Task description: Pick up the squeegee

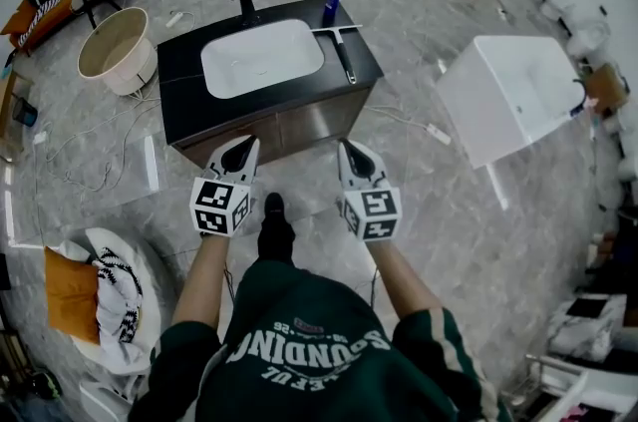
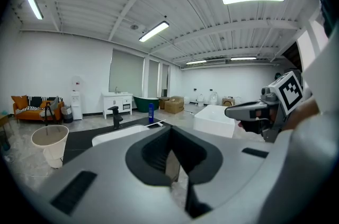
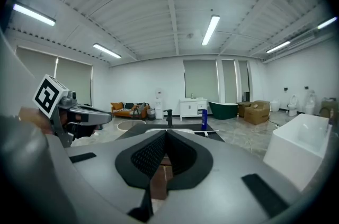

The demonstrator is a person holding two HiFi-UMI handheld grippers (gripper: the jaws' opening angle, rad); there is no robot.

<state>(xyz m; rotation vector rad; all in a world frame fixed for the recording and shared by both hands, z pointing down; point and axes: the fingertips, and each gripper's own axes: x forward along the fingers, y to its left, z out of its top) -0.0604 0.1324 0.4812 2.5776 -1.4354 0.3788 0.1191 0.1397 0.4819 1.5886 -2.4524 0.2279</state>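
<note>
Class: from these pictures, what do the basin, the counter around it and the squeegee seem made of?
White oval basin: probably glazed ceramic; smooth, glossy white.
Dark rectangular counter: perhaps stone or laminate; flat, matte black.
Black-handled squeegee: handle likely plastic or rubber; dull, uniform black.

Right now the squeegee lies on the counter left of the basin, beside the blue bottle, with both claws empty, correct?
Not left: the head view shows the squeegee lying right of the basin. The rest holds: it is on the counter beside the blue bottle, and the left claw and right claw are both empty.
</note>
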